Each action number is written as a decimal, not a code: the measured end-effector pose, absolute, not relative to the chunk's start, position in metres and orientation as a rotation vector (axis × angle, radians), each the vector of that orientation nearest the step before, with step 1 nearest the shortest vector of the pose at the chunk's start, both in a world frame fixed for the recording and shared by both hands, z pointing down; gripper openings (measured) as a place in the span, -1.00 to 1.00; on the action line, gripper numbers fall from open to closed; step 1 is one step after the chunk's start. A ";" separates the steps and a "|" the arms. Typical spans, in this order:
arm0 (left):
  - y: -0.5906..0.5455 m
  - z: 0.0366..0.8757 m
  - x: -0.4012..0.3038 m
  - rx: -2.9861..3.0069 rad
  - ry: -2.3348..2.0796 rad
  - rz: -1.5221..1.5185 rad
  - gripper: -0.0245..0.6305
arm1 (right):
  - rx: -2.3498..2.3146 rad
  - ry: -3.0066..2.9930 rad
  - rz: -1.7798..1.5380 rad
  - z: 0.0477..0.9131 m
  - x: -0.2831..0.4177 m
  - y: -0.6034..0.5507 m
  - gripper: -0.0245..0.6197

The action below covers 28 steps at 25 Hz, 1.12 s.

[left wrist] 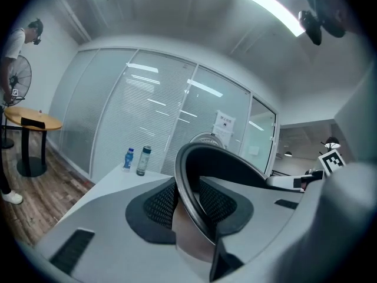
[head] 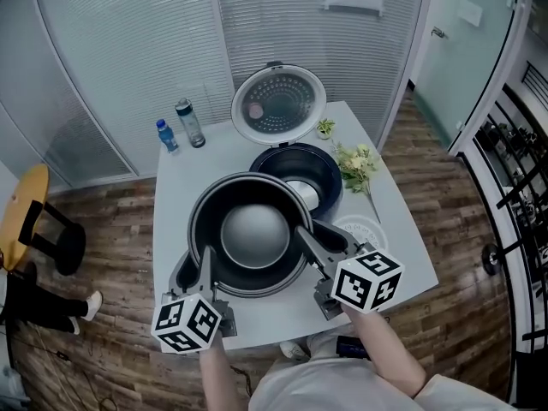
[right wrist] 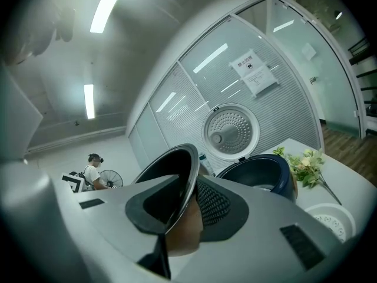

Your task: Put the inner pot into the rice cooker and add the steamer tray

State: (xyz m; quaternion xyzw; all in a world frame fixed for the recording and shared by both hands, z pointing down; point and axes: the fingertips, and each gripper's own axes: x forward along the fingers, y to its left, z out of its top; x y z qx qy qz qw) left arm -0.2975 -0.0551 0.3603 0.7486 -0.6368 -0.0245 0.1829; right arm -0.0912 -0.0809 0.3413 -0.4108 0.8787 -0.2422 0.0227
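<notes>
The dark inner pot (head: 253, 234) hangs above the table's near half, held by its rim from both sides. My left gripper (head: 205, 262) is shut on the rim at the pot's left; in the left gripper view the rim (left wrist: 194, 181) sits clamped between the mesh pads (left wrist: 162, 205). My right gripper (head: 312, 240) is shut on the rim (right wrist: 182, 181) at the right. Behind the pot stands the dark blue rice cooker (head: 325, 165) (right wrist: 259, 173), its round lid (head: 278, 105) (right wrist: 231, 131) standing open. The white steamer tray (head: 366, 228) (right wrist: 331, 220) lies on the table right of the pot.
The white table (head: 184, 178) carries two bottles (head: 167, 135) (head: 190, 123) at its back left and a bunch of flowers (head: 355, 165) right of the cooker. Glass partition walls close in behind. A round side table (head: 21, 212) and a person's legs (head: 43, 306) are at far left.
</notes>
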 end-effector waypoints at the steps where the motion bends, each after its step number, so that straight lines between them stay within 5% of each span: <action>1: -0.059 0.359 -0.295 2.116 -1.793 -0.067 -0.56 | -1.275 2.717 -0.752 0.340 -0.088 -0.084 -0.61; 28: -0.180 0.334 -0.233 2.251 -1.660 -0.101 -0.57 | -1.418 2.598 -0.675 0.316 -0.025 -0.175 -0.61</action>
